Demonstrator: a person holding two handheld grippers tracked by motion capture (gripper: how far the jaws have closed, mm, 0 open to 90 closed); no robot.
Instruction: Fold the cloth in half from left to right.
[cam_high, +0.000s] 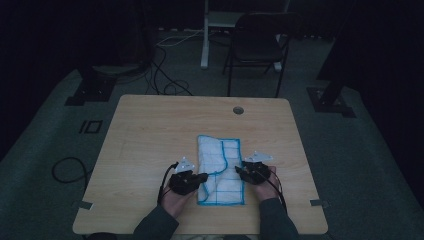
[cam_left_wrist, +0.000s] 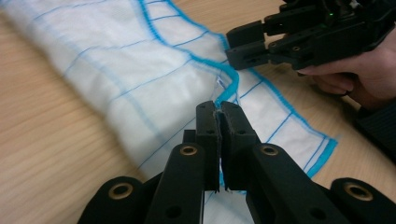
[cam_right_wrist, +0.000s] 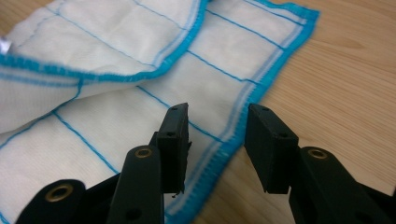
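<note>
Dim light covers the room, so the black folding chair (cam_high: 257, 45) and the cables on the floor beyond the wooden surface (cam_high: 150, 130) are hard to make out in the high view. On that surface lies a white cloth (cam_high: 219, 170) with blue edging and thin blue grid lines, partly folded over itself, so one layer hides the layer beneath.

The left gripper (cam_left_wrist: 218, 122) has its fingers pressed together, and in the left gripper view a sliver of white cloth shows in the seam between them; they are clamped on the cloth at its near left edge. How much fabric is caught is hidden by the fingers themselves. Just beyond their tips the blue hem of the folded flap curves away, and farther off the right gripper (cam_left_wrist: 236, 46) sits at the cloth's opposite edge, with the hand behind it cut off by the frame.

In the right gripper view, the right gripper's fingers stand apart. The cloth's blue-stitched edge runs between them, lying flat on the surface beneath; the pads do not press it. The left-hand finger is over white fabric, the right-hand one over bare wood. The cloth's far corner lies well beyond the fingertips.

In the high view both hands and sleeves are cut off at the bottom edge.
</note>
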